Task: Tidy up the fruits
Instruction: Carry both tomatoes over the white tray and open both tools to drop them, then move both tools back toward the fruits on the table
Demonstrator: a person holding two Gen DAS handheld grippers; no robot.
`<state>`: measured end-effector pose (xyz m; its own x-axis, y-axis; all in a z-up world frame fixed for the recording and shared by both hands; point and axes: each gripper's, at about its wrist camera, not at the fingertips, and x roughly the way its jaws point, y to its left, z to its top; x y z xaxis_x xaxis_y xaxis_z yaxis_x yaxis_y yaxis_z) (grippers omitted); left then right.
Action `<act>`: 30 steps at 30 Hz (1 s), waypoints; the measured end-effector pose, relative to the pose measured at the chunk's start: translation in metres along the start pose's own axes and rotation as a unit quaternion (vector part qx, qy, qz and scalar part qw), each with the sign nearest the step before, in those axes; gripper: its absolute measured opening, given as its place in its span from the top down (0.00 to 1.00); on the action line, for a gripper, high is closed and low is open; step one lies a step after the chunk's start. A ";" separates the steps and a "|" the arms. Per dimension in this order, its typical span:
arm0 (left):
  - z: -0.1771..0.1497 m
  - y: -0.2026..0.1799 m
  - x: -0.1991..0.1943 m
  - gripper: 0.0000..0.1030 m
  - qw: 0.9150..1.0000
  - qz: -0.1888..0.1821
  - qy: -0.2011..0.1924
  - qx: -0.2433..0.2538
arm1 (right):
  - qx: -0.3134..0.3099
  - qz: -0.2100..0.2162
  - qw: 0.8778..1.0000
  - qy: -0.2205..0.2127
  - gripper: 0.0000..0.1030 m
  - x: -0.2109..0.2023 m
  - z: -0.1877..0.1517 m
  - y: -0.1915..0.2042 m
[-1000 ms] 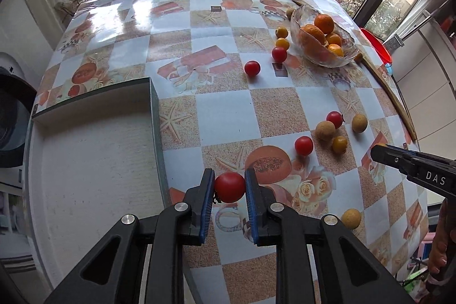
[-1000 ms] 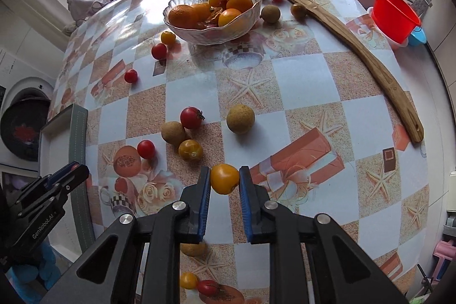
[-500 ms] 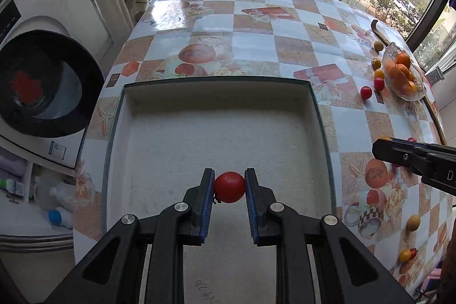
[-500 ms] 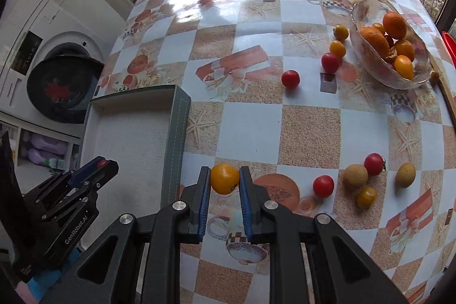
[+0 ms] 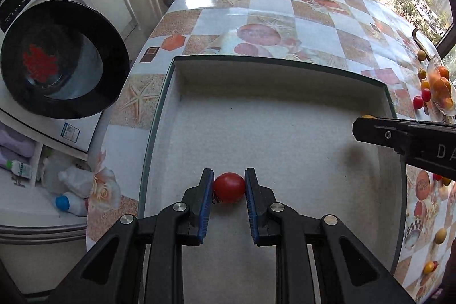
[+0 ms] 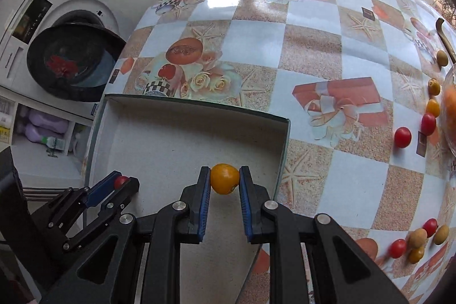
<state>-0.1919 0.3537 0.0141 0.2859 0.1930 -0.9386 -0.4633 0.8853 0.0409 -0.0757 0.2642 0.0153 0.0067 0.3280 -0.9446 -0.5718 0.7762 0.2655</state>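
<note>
My left gripper (image 5: pixel 229 187) is shut on a red tomato (image 5: pixel 229 186) and holds it over the near part of a shallow grey tray (image 5: pixel 285 133). My right gripper (image 6: pixel 225 179) is shut on a yellow tomato (image 6: pixel 224 178) over the tray's right side (image 6: pixel 176 144). The right gripper also shows in the left wrist view (image 5: pixel 404 138), and the left gripper in the right wrist view (image 6: pixel 114 187). Several red and yellow tomatoes (image 6: pixel 402 137) and brown fruits (image 6: pixel 417 238) lie loose on the table.
A glass bowl of oranges (image 5: pixel 440 87) stands at the table's far right. A washing machine (image 5: pixel 57 59) stands left of the table, with bottles (image 5: pixel 71 201) on a shelf below. The table (image 6: pixel 313 53) has a checkered patterned cloth.
Both grippers have moved left from over the tablecloth to above the tray, each still holding its tomato.
</note>
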 end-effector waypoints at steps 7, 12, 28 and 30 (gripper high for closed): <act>0.001 -0.003 -0.001 0.24 1.000 0.025 -0.003 0.015 | -0.003 -0.014 1.000 0.011 0.79 0.012 0.001 0.001; -0.002 -0.004 -0.003 0.15 0.999 0.032 -0.011 0.023 | -0.002 0.004 1.000 0.014 0.68 0.013 0.003 0.001; -0.006 -0.031 -0.021 0.15 0.999 0.020 -0.003 0.043 | 0.047 0.007 0.998 -0.044 0.18 -0.054 -0.026 -0.039; -0.007 -0.040 -0.024 0.15 0.998 0.018 -0.002 0.054 | 0.061 0.003 0.997 -0.041 0.18 -0.059 -0.036 -0.053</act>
<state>-0.1861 0.3109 0.0324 0.2737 0.2262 -0.9348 -0.3806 0.9181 0.1107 -0.0752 0.1848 0.0498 0.0743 0.3718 -0.9253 -0.4675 0.8326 0.2970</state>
